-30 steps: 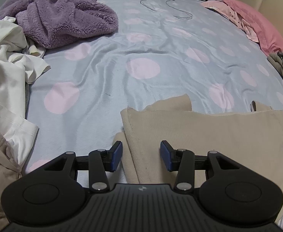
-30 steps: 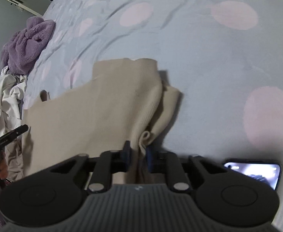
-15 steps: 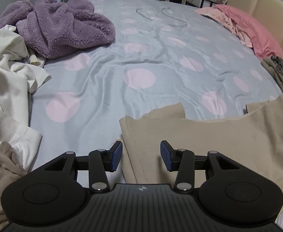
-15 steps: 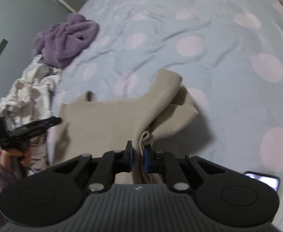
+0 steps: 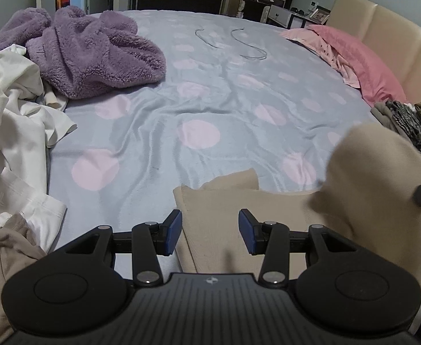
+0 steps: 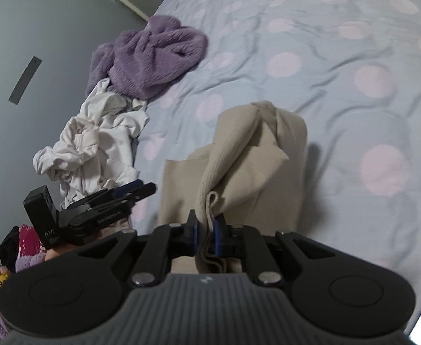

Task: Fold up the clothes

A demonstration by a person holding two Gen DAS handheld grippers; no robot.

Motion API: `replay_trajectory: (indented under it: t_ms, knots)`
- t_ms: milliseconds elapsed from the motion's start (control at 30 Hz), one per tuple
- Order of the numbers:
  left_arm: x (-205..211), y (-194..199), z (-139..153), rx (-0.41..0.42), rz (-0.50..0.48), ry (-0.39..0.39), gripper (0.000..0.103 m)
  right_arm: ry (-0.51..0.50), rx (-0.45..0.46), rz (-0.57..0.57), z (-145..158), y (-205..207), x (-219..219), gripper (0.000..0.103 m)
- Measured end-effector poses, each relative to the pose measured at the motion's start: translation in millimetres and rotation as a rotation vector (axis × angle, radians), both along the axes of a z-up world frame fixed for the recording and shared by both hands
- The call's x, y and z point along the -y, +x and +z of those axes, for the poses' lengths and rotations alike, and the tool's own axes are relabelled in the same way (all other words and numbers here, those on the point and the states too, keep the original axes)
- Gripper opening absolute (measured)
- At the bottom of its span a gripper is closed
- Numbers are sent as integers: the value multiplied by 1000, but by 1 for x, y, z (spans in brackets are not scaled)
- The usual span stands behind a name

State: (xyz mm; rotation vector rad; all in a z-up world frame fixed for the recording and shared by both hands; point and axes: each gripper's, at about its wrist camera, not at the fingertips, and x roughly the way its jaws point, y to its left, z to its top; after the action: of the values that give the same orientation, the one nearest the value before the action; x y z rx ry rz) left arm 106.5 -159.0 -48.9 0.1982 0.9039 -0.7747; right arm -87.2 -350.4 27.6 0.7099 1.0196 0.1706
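Note:
A beige ribbed garment (image 5: 268, 215) lies on the near part of the bed. Its right side is lifted off the sheet and hangs as a draped fold (image 6: 248, 158). My right gripper (image 6: 206, 225) is shut on an edge of that beige garment, cloth pinched between the blue pads. My left gripper (image 5: 210, 231) stands open over the garment's near left corner, nothing between its fingers. In the right wrist view the left gripper (image 6: 135, 188) shows at the left, held by a hand.
The bed (image 5: 210, 109) has a blue sheet with pink dots. A purple fleece (image 5: 95, 60) and a white garment pile (image 5: 12, 120) lie at the left. Pink pillows (image 5: 363, 66) and folded dark clothes (image 5: 409, 123) lie at the right. Two thin cords (image 5: 248, 43) lie far back.
My right gripper has risen and swung left, lifting the garment's right side off the bed into a hanging fold. My left gripper has lifted slightly and stays open.

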Motion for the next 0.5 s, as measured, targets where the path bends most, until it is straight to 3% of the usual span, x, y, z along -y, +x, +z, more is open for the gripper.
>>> replay_trajectory:
  t_ms: [233, 500]
  knots:
    - [-15, 3, 4, -6, 17, -21, 41, 1, -24, 68, -11, 40, -69, 12]
    - [-33, 16, 1, -42, 55, -22, 41, -31, -95, 103, -53, 77, -120, 12]
